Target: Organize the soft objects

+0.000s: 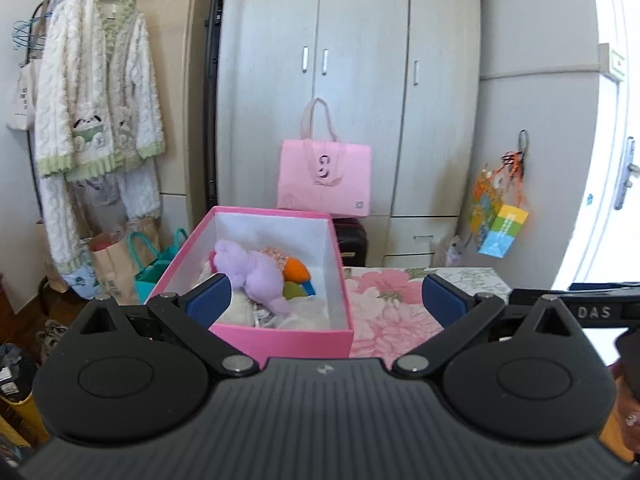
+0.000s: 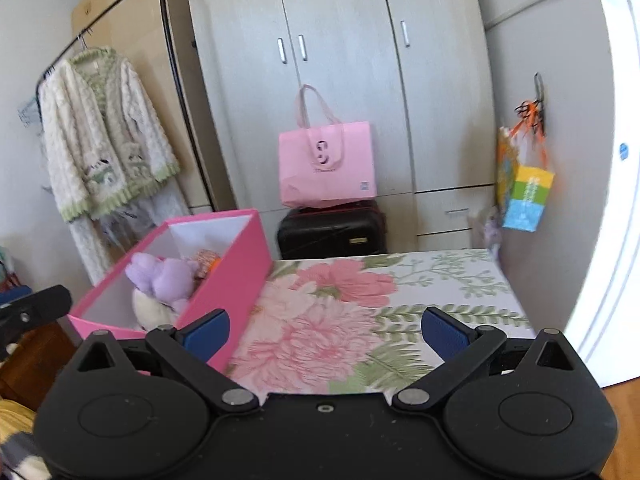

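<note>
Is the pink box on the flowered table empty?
No: in the left wrist view the pink box holds a purple plush toy and an orange and green soft toy on pale fabric.

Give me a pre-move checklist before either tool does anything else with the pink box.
1. Left tool open, nothing held: ok.
2. Right tool open, nothing held: ok.
3. Pink box uncovered, opening up: ok.
4. Purple plush lies inside the box: ok.
5. No soft objects left on the floral surface in view: ok.
6. Lid for the box within reach: cannot tell, none in view.
</note>
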Action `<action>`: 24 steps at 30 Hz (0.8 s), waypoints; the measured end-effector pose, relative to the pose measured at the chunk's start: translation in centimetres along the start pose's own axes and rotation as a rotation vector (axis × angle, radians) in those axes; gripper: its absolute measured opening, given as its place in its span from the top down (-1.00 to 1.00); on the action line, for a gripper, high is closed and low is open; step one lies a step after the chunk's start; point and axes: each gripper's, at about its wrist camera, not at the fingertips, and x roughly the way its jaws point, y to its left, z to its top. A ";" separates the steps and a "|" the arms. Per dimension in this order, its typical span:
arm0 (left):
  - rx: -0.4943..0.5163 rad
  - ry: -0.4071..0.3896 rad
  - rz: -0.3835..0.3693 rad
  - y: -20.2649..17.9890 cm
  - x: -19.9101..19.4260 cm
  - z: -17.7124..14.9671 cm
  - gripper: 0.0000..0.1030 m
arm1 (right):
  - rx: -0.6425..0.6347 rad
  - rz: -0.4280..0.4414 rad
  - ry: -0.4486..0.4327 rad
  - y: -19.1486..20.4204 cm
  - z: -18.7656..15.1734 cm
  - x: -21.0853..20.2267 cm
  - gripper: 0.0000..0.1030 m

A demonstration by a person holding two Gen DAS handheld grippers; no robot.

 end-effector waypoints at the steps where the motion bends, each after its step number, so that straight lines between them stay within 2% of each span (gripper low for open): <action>1: 0.002 0.003 0.022 -0.2 0.1 -0.2 -1.00 | -0.017 -0.009 -0.004 0.2 -0.1 -0.2 -1.00; 6: 0.023 0.019 0.078 -1.1 0.9 -0.9 -1.00 | -0.060 -0.054 -0.040 0.7 -0.6 -1.6 -1.00; 13: 0.037 0.012 0.101 -1.2 0.9 -1.7 -1.00 | -0.044 -0.068 -0.070 0.4 -1.5 -3.4 -1.00; 19: 0.048 -0.028 0.123 -1.2 -0.3 -2.2 -1.00 | -0.063 -0.090 -0.077 1.1 -2.2 -4.2 -1.00; 24: 0.045 -0.013 0.129 -1.3 -0.6 -2.4 -1.00 | -0.107 -0.119 -0.073 2.3 -3.0 -4.5 -1.00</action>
